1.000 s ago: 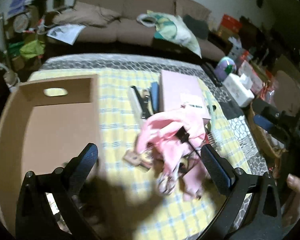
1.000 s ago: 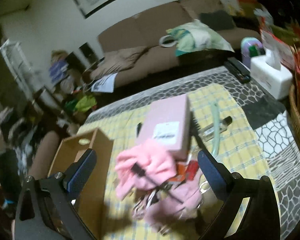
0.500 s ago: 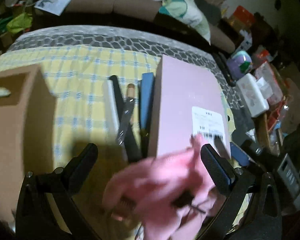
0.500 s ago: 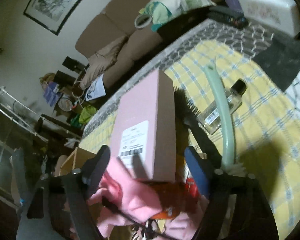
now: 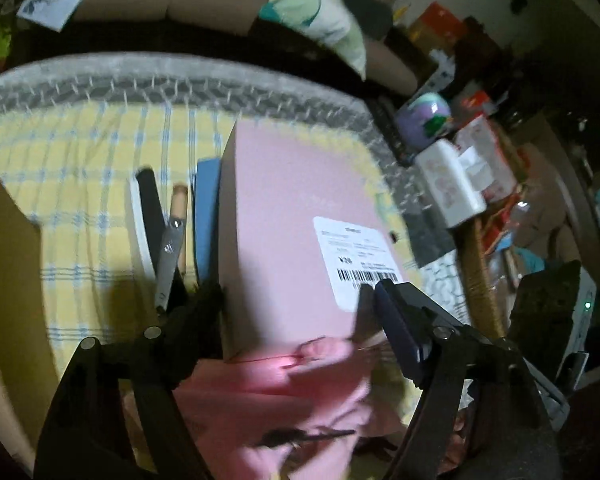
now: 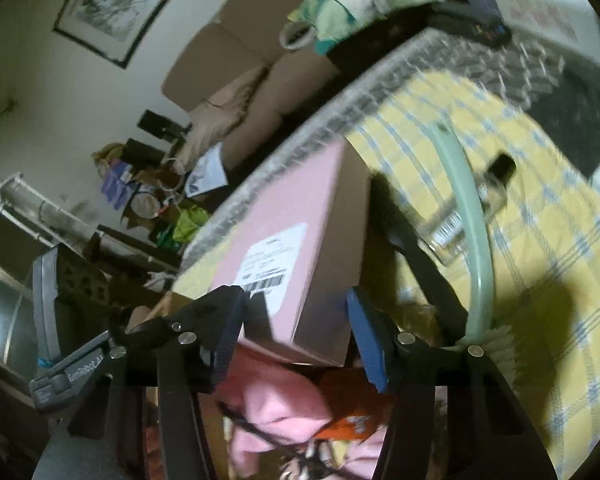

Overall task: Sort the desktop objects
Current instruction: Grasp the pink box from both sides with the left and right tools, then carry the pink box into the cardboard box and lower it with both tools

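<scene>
A pink box (image 5: 292, 216) with a white barcode label lies on the yellow checked tablecloth (image 5: 80, 152), its near end resting on a pink cloth (image 5: 284, 392). My left gripper (image 5: 294, 292) straddles that near end with its jaws closing; one finger is at the box's left side, the other over the label. From the right, my right gripper (image 6: 295, 298) straddles the same end of the pink box (image 6: 300, 216), jaws also closing, pads close to its faces. Whether any pad presses on the box is unclear. The pink cloth (image 6: 276, 400) and an orange packet (image 6: 348, 420) lie under the fingers.
An open cardboard box (image 5: 8, 264) stands at the left. A blue case (image 5: 206, 208) and black-handled tools (image 5: 168, 248) lie left of the pink box. A green tube (image 6: 472, 216), clear bottle (image 6: 476, 200) and black brush (image 6: 412, 248) lie to its right. Tissue box (image 5: 448, 184) and wicker basket (image 5: 480, 272) sit beyond the table's right edge.
Both grippers have come forward and down onto the near end of the pink box, and their jaws have narrowed around it. The right gripper has also rolled.
</scene>
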`<state>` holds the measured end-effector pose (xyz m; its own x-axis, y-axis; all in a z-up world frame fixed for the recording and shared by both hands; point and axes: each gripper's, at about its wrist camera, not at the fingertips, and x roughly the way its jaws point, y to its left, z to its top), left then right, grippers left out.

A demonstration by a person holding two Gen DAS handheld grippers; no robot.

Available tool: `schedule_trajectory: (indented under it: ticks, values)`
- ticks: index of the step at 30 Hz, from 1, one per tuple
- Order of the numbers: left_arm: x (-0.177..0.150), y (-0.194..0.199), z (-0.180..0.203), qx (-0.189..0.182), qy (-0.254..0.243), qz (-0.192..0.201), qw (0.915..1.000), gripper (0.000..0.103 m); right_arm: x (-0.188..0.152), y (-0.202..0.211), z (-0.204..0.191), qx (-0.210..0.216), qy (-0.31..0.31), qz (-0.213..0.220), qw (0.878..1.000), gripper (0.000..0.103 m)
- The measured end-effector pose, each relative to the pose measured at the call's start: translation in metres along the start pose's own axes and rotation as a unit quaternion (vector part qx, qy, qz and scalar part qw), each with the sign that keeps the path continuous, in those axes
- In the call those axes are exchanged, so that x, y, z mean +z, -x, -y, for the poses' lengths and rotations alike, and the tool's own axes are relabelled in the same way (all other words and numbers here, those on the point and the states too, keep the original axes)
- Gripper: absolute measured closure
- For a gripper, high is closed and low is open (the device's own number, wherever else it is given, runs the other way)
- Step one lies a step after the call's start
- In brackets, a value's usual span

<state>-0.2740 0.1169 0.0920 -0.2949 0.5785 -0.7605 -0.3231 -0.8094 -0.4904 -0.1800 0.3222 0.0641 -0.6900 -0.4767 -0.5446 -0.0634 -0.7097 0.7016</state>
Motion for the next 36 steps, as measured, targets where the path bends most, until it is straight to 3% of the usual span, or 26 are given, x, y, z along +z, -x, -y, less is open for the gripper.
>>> schedule_trajectory:
  ticks: [5, 9, 13, 22, 26, 29, 36]
  values:
    - [0.003, 0.064, 0.010, -0.009, -0.013, 0.044, 0.9989, 0.028, -0.002, 0.030, -0.046, 0.026, 0.035, 0.025, 0.999, 0.047]
    - [-0.001, 0.121, 0.015, 0.008, -0.027, 0.075, 0.9968, 0.028, -0.008, 0.050, -0.097, 0.060, 0.068, 0.042, 0.995, 0.047]
    - [-0.015, 0.184, -0.001, 0.008, -0.020, 0.109, 0.9938, 0.028, -0.017, 0.061, -0.149, 0.106, 0.087, 0.045, 0.990, 0.047]
    - [-0.055, 0.299, -0.073, 0.024, 0.025, 0.170, 0.9849, 0.027, -0.080, 0.059, -0.274, 0.184, 0.160, 0.031, 0.969, 0.047]
    - [-0.066, 0.323, -0.118, 0.036, 0.051, 0.183, 0.9812, 0.027, -0.102, 0.023, -0.306, 0.192, 0.160, 0.000, 0.968, 0.047]
    - [-0.067, 0.319, -0.143, 0.047, 0.069, 0.182, 0.9798, 0.027, -0.114, -0.012, -0.313, 0.184, 0.153, -0.022, 0.971, 0.047]
    - [-0.059, 0.290, -0.195, 0.066, 0.091, 0.162, 0.9804, 0.027, -0.137, -0.092, -0.287, 0.151, 0.119, -0.084, 0.978, 0.047]
